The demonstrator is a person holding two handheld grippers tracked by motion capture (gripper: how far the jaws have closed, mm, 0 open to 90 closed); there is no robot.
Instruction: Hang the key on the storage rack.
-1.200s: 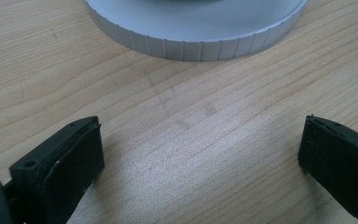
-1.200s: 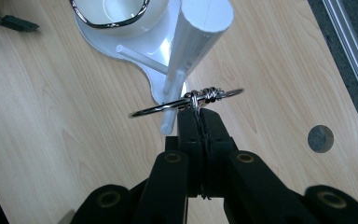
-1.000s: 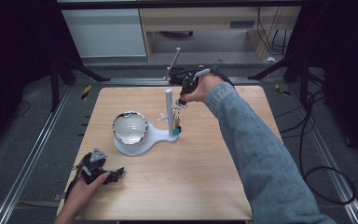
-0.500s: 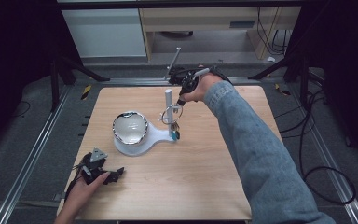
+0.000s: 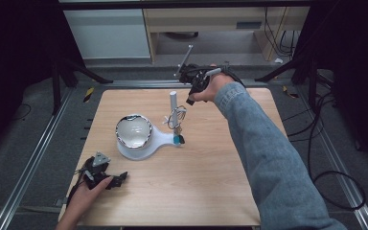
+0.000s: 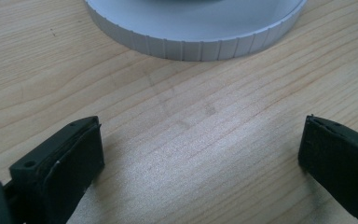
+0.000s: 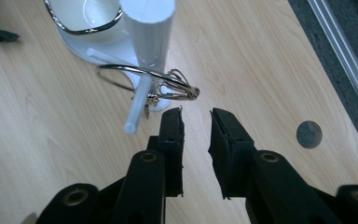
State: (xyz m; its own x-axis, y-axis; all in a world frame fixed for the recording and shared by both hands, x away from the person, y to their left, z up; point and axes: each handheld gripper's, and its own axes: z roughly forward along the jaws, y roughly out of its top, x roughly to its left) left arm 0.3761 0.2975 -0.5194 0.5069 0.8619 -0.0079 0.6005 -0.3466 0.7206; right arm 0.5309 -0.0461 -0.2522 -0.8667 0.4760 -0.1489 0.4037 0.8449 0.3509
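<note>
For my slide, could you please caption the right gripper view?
Right claw, slightly open and empty, beside the wire ring on a white post.

A light wooden table (image 5: 211,191) carries a white stand (image 5: 146,143) bearing a mirror and post.

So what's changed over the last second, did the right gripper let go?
The right gripper has just been opening and has drawn back off the wire ring on the white stand; nothing sits between its jaws. The left gripper and stand stayed put.
</note>
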